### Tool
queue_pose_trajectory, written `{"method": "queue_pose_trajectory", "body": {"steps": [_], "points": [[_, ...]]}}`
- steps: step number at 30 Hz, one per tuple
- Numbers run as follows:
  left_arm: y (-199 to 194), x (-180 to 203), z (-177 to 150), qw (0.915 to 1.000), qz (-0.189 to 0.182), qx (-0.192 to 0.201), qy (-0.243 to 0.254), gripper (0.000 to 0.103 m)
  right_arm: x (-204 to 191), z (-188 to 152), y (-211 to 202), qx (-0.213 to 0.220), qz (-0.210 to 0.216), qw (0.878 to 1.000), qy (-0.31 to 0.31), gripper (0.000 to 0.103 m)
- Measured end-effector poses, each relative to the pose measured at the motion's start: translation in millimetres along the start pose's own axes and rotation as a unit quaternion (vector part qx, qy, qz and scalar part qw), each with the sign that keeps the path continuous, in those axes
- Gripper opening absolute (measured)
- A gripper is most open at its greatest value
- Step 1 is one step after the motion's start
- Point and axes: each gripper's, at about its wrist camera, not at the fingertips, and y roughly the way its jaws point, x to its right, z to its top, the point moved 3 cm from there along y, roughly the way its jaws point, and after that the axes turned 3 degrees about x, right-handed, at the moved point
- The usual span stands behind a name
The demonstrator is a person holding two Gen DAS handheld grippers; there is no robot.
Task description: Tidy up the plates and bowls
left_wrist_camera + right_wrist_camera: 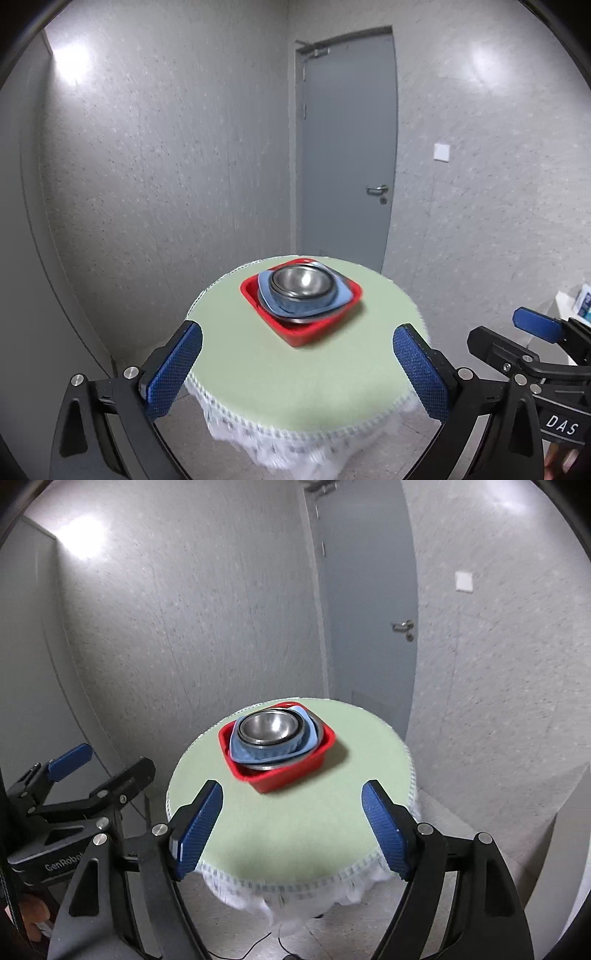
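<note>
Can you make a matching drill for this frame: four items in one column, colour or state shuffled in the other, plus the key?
Items
1. square dish
2. top bowl
3. plate under that bowl
4. left gripper

Colour or state
A. light blue
B. open, holding nothing
C. red, at the bottom of the stack
D. shiny metal

Pairs: 1-C, 2-D, 3-A, 4-B

The left gripper point(297, 360) and right gripper point(291, 821) hang side by side, level, both with jaws spread wide and holding nothing.
</note>
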Motion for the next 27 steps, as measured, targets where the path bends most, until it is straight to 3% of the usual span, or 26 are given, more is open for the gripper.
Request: {"method": "queue_pose_trajectory", "body": {"steps": [6,12,19,27], "points": [[-124,39,-63,0.999,0.028,0.034,0.005,0.102,6,-50,-104,0.028,-0.006,0.999,-0.016,0.093],[-247,68,-114,0.9996,0.005,0.029,-0.005,0.102,0,-94,-207,0.038,-0.012,0.999,-0.019,0.094],[-383,52,-135,0.9984,0.003,0.054,-0.014,0.102,-21,-124,-305,0.071,-0.045,0.996,-0.027,0.098],[-488,21,-177,0.9982,-0.015,0.057,0.011,0.102,-53,-156,-382,0.106,-0.064,0.992,0.005,0.1]]}}
